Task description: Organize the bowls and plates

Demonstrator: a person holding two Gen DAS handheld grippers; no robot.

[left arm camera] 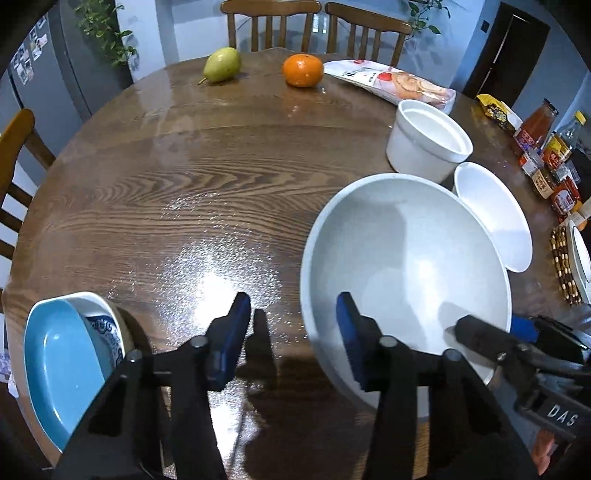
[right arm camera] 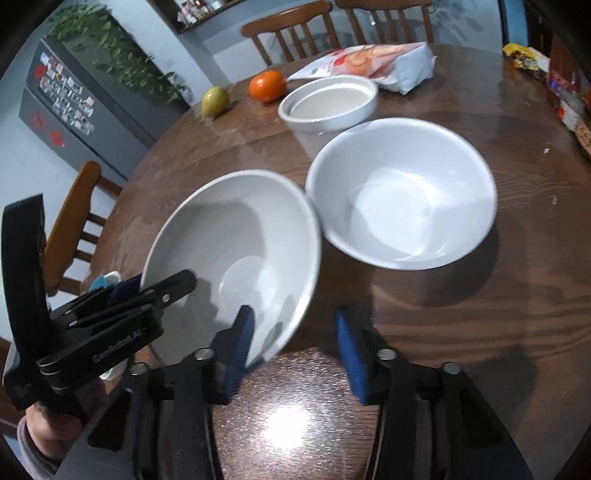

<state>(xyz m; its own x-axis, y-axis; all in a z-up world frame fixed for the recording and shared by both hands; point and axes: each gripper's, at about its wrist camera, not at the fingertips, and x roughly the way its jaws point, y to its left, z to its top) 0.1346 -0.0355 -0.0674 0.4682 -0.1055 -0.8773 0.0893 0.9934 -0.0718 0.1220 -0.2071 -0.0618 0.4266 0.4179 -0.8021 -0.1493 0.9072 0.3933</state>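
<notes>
Both grippers at the grey bowl's near rim

The left gripper point(left arm camera: 293, 332) and right gripper point(right arm camera: 295, 343) each straddled the tilted grey bowl point(left arm camera: 406, 258) rim on the table point(left arm camera: 184, 184), pads not visibly pressing; a white bowl point(right arm camera: 402, 192) stood just beside.

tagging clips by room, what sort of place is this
Most likely a home dining area or eat-in kitchen: a round wooden table with dining chairs, a fridge covered in magnets, and sauce bottles at the table's edge.
</notes>
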